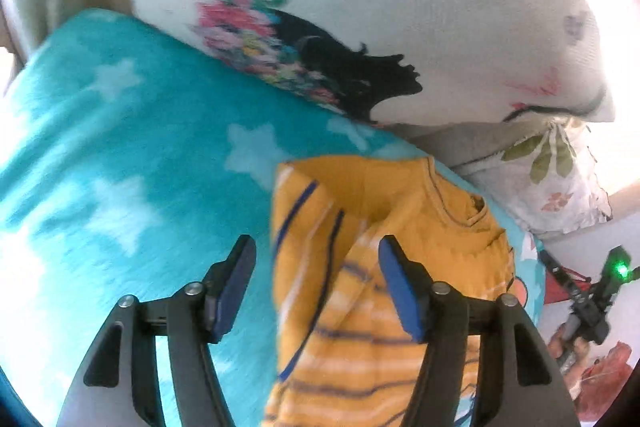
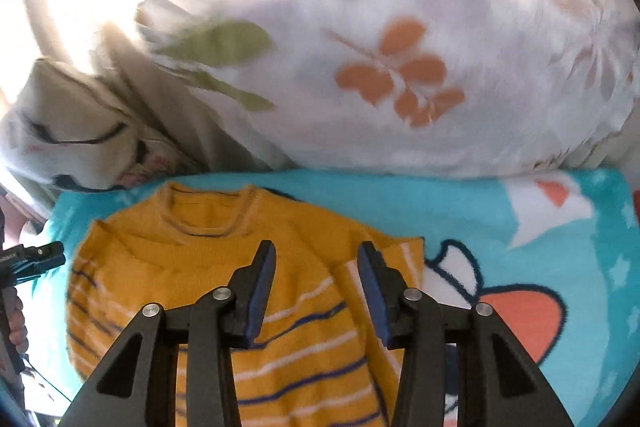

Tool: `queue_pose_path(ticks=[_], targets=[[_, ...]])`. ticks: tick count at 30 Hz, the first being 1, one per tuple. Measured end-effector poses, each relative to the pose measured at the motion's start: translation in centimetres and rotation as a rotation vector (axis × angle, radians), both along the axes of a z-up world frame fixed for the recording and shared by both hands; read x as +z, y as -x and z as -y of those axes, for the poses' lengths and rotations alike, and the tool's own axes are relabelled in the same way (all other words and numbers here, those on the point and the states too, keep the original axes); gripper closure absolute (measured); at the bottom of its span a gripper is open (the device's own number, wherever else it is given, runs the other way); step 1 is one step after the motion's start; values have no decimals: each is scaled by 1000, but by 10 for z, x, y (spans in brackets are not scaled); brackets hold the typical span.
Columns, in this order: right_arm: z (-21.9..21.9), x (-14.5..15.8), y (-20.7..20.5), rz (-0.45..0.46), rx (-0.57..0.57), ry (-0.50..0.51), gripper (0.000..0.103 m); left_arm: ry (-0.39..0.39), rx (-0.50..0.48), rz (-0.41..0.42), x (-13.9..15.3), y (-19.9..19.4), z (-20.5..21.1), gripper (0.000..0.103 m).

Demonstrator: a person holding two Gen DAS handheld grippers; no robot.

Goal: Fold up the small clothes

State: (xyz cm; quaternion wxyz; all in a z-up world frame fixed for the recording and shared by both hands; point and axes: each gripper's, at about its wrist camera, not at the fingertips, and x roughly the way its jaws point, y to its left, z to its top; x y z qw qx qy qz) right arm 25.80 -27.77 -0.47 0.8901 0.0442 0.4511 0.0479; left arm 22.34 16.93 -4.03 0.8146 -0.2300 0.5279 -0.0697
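Left tool (image 1: 316, 291), right tool (image 2: 316, 291) open above sweater (image 2: 224, 267) on blanket (image 2: 500, 211).

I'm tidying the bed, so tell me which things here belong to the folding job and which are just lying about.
Folding job:
yellow striped sweater
left gripper
right gripper

Lying about:
turquoise star blanket
flower-print pillow
white printed pillow

Left gripper (image 1: 316, 255) angled downward, fingers apart, right gripper (image 2: 316, 261) likewise, nothing gripped
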Motion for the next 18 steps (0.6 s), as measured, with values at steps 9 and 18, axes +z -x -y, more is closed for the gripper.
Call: queue_pose_path(ticks=[9,18], targets=[[-110,-19,57,-92,244,-71,57,23,-152,-36,-38,94,19,37],[-154,-52,78,-176,255,-122,57,-242,-38,-73,-38,85,-7,100]])
